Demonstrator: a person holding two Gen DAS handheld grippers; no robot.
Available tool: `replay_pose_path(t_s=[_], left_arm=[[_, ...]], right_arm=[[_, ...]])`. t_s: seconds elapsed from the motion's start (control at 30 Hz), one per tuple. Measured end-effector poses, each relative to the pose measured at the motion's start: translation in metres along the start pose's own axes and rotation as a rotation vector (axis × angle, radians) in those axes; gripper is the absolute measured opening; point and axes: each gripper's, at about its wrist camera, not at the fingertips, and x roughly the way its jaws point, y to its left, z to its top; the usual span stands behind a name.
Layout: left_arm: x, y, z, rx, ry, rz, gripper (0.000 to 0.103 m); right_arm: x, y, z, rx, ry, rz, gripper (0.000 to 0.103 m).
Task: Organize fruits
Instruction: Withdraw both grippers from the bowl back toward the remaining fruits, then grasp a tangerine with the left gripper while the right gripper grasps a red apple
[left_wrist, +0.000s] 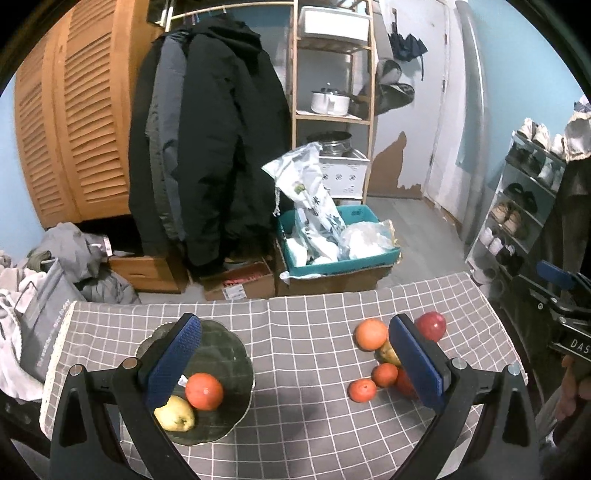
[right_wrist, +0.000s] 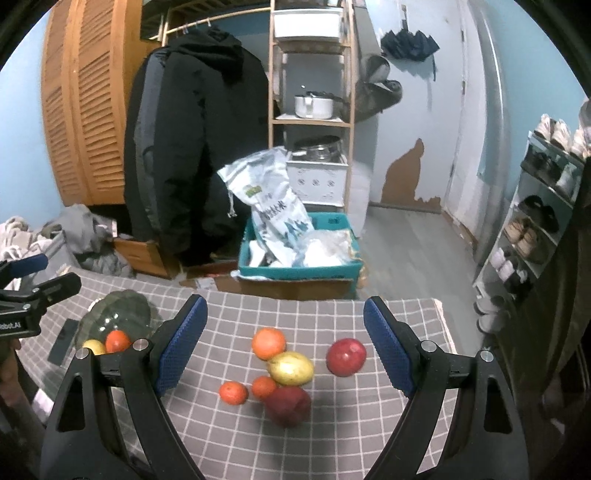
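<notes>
A dark green glass plate (left_wrist: 221, 350) on the checked tablecloth holds an orange (left_wrist: 204, 391) and a yellow pear (left_wrist: 174, 413). My left gripper (left_wrist: 295, 365) is open and empty above the cloth between the plate and the fruit pile. The pile lies to the right: a large orange (right_wrist: 269, 343), a yellow fruit (right_wrist: 291, 368), a red apple (right_wrist: 346, 357), a dark red fruit (right_wrist: 289, 405) and two small tangerines (right_wrist: 233, 392) (right_wrist: 263, 387). My right gripper (right_wrist: 286, 352) is open and empty above the pile. The plate also shows in the right wrist view (right_wrist: 122, 310).
The table's far edge (left_wrist: 295, 295) drops to a floor with a teal bin (left_wrist: 340, 258) on cardboard boxes. Hanging dark coats (left_wrist: 207, 147), a wooden shelf (left_wrist: 332, 110) and a shoe rack (left_wrist: 517, 206) stand beyond. A dark flat object (right_wrist: 63, 339) lies left of the plate.
</notes>
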Motion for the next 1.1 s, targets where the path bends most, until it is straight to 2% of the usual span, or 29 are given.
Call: replay_pose_path(t_s=[0.2,0.47,0.67,0.87,1.1], left_arm=[[0.02,-0.014,-0.007,0.029,0.049,-0.014,0.102],[0.066,-0.025,-0.027,0.044,0.154,-0.01,0.102],[0.097,-0.032,-0.044,0.068,0.221,0.006,0.102],[0.131,-0.038,-0.063,0.051,0.314,-0.012,0.102],[0.159,-0.043,-0.083,0.081,0.374,0.005,0.102]], right_arm=[[0.024,-0.009,-0.014,-0.006,0.074,-0.021,0.086],[0.059,-0.02,-0.037,0.016,0.185,-0.025,0.086],[0.088,-0.021,-0.058,0.022,0.278,-0.009,0.086],[0.12,-0.018,-0.083,0.021,0.372,0.013,0.086],[0.158,-0.013,-0.115,0.006,0.496,0.035,0.086]])
